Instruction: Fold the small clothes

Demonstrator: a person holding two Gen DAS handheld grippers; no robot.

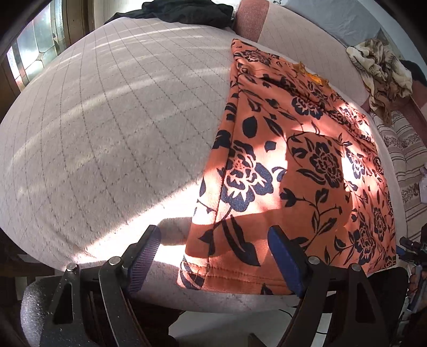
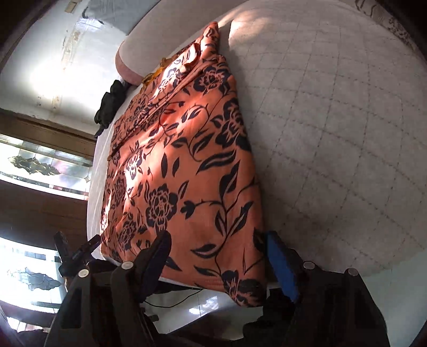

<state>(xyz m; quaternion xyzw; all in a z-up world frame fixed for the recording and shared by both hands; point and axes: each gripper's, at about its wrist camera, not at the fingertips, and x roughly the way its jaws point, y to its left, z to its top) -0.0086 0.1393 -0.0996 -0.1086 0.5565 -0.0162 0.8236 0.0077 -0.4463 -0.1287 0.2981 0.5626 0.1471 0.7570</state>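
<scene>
My left gripper (image 1: 213, 256) and right gripper (image 2: 216, 256) both have jaws apart, gripping nothing. The garment (image 1: 299, 165) lies folded on the bed (image 1: 106, 120), frame right. A dark cloth (image 1: 186, 12) sits top centre; a crumpled cloth (image 1: 381, 72) upper right.

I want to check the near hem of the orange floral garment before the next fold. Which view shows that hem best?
The left wrist view: the orange floral garment shows its stitched near hem sunlit between the open fingers of the left gripper. In the right wrist view the hem is shaded, partly behind the open right gripper.
</scene>
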